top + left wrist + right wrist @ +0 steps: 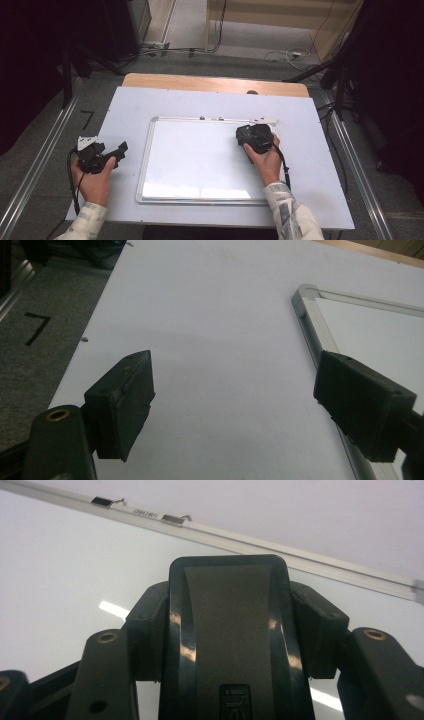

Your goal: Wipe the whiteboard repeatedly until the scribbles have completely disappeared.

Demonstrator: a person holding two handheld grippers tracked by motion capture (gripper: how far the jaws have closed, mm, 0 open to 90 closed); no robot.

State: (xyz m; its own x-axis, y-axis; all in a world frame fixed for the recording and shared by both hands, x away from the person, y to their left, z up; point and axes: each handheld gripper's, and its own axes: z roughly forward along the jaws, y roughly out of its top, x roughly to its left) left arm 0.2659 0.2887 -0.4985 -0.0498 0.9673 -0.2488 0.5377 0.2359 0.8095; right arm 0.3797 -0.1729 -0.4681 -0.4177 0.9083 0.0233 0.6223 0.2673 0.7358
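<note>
A whiteboard [145, 160] with a silver frame lies flat in the middle of the table. My right gripper [255, 137] hovers over its far right corner, shut on a black board eraser [230, 630] with a grey centre strip. The eraser stands between the two pads, and the board's top rail [250, 537] runs just beyond it. My left gripper [116, 152] rests on the white table cover to the left of the board. Its jaws stand wide open with nothing between them, and the board's frame corner [312, 325] lies near the right-hand pad [360, 400].
A white sheet [210, 100] covers the table, with a wooden strip [215, 82] along the far edge. Two small metal clips [107, 501] sit on the board's top rail. Cables [285, 55] and dark stands lie on the floor beyond; metal rails [40, 165] flank the table.
</note>
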